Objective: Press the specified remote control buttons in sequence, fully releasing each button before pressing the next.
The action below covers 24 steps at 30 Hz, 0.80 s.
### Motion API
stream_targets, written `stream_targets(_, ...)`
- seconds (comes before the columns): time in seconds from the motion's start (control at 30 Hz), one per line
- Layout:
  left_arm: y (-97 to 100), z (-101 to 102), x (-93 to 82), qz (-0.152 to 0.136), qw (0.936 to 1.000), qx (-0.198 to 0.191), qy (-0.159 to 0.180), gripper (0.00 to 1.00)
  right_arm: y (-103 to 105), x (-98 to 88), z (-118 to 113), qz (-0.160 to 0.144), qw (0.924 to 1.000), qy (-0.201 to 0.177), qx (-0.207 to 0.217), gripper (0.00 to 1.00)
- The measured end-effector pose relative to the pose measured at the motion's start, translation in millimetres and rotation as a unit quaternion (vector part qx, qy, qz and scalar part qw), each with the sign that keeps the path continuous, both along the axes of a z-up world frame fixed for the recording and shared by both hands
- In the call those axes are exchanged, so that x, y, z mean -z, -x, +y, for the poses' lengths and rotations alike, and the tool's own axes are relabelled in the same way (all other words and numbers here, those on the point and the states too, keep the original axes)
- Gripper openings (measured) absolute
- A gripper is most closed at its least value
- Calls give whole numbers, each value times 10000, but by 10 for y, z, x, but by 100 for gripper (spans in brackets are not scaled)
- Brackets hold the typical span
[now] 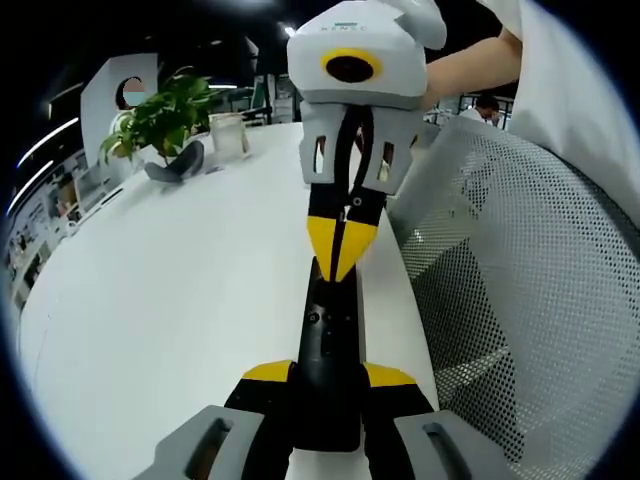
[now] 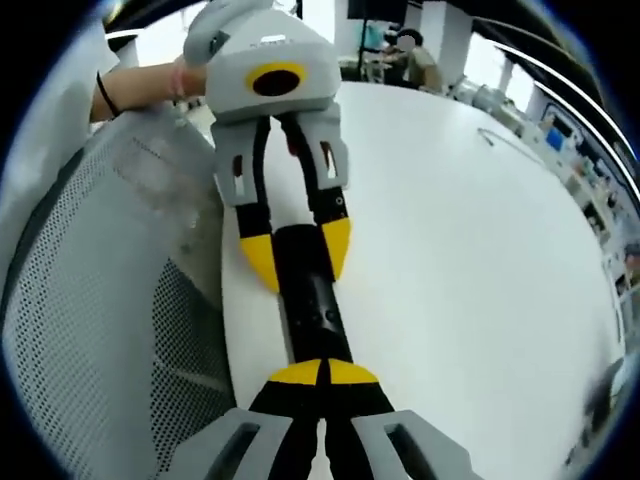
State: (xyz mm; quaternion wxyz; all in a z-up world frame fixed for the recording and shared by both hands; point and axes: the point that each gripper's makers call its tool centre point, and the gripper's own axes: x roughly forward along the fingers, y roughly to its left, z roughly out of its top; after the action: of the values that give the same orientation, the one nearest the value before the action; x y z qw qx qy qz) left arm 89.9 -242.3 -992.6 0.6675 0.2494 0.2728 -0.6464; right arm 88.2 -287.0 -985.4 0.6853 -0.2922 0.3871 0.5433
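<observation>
Both grippers are seen on one black remote control [image 1: 330, 350], which lies lengthwise along the edge of a white table [image 1: 180, 300]. In the left gripper view, the left gripper [image 1: 328, 378] rises from the bottom with its yellow-tipped jaws set on either side of the remote's near end, pinching it between them. The right gripper [image 1: 342, 235] enters from the far side, its jaws pressed together into a single yellow point that touches the remote's top face beyond a small round button.

In the right gripper view the arrangement is mirrored: the right gripper [image 2: 323, 375] is shown at the bottom with its yellow tips closed against each other and resting on the remote control [image 2: 310, 300], while the left gripper [image 2: 296, 250] is seen past it, its jaws clasping the remote's far end from both sides. A hand [image 2: 185, 75] with a dark wristband is seen behind the left gripper.

A grey mesh office chair [image 1: 520, 280] stands just beside the table edge nearest the remote. Far across the table from the remote, a potted green plant [image 1: 165, 120] and a clear glass container [image 1: 228, 133] are seen close together. Beyond the table, office furniture and seated people are only faintly made out
</observation>
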Motion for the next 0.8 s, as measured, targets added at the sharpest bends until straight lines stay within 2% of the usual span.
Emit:
stream_targets(0.03,-3,2,1,0,10000,-1,4,24,-5,-6,3,89,9994,-148,288,0)
stream_targets(0.13,-6,5,1,7,10000,-12,20,24,-14,-19,11,269,9958,-478,727,0)
stream_targets(0.23,-11,8,0,9,10000,-15,23,24,-26,-25,24,413,9923,-702,937,0)
stream_targets(0.4,-20,13,0,8,10000,-11,27,24,-10,-20,96,490,9909,-828,938,0)
stream_targets(0.43,-20,9,1,9,10000,-14,26,24,16,-11,143,476,9920,-807,844,0)
stream_targets(0.5,-22,9,4,6,10000,-13,25,24,12,-8,127,179,9978,-450,455,0)
stream_targets(0.8,-20,9,2,-19,10000,-8,-25,24,1,7,146,56,9995,22,323,0)
